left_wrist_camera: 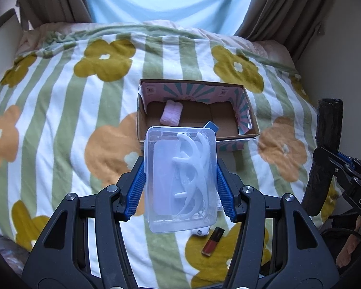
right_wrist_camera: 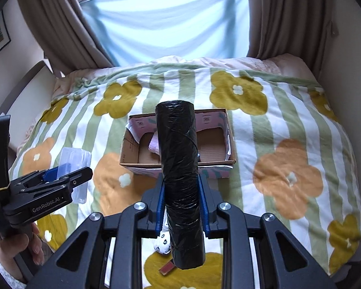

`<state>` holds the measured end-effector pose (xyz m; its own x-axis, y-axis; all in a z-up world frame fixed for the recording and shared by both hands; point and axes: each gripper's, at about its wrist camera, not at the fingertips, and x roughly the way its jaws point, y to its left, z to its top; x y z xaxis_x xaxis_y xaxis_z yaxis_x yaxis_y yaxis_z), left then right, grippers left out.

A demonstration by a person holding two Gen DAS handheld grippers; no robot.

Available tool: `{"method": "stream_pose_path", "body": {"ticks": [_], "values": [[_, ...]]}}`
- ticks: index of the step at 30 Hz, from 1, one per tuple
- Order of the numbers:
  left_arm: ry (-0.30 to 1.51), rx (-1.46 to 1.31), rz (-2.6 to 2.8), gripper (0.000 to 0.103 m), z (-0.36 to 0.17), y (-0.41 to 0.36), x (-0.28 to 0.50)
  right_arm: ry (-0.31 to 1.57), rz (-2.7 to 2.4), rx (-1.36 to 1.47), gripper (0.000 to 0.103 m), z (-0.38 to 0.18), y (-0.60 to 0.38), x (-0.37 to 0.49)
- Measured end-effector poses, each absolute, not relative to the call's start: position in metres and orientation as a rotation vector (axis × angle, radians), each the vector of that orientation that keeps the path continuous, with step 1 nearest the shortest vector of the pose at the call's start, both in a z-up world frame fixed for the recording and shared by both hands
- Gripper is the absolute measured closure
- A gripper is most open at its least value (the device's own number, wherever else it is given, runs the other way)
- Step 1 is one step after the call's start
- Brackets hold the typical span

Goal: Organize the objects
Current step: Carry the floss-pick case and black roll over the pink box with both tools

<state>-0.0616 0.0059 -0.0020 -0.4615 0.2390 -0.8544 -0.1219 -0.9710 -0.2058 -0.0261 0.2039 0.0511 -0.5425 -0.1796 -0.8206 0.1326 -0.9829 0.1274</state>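
Roughly, left to right across the bed:
Person's hand (right_wrist_camera: 24, 245): at the far left of the right wrist view, wrapped around the handle of the left tool.
Left claw (left_wrist_camera: 180, 180): clenched on the clear plastic case (left_wrist_camera: 180, 180), blue pads pressed on its two long sides; the case is lifted above the quilt, just short of the box's near wall.
Case contents: white curved plastic pieces, seen through the lid; what they are cannot be told.
Quilt (left_wrist_camera: 60, 110): white with green stripes and large yellow and orange flowers, covering the bed.
Cardboard box (left_wrist_camera: 249, 118): open-topped, sitting on the quilt in the middle, patterned flaps folded inward.
Pink folded cloth (left_wrist_camera: 170, 115): inside the box, toward its left end, against the far wall.
Blue item (left_wrist_camera: 211, 126): only a corner shows at the box's near wall, behind the case.
Small white patterned thing (right_wrist_camera: 163, 242): on the quilt near the tools, mostly hidden.
Red lip gloss tube (left_wrist_camera: 211, 242): lying flat on a yellow flower, just right of that white thing.
Right claw (right_wrist_camera: 181, 204): grasping the black roll (right_wrist_camera: 180, 168) around its lower half; the roll stands nearly upright, held above the quilt in front of the box.
Curtains (right_wrist_camera: 288, 16): brown, on either side of a pale blue sheer at the head of the bed.
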Motion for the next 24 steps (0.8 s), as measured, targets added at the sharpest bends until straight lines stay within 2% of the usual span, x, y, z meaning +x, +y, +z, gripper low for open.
{"method": "stream_pose_path", "body": {"ticks": [12, 24], "values": [[-0.16, -1.482, 2.511, 0.051, 0.003, 0.005, -0.082, -0.047, -2.626, 1.402, 0.08, 0.053, 0.201, -0.041], [-0.156, -1.474, 2.522, 0.051, -0.005, 0.005, -0.165, -0.007, -2.632, 1.417, 0.08, 0.036, 0.205, -0.114]]}}
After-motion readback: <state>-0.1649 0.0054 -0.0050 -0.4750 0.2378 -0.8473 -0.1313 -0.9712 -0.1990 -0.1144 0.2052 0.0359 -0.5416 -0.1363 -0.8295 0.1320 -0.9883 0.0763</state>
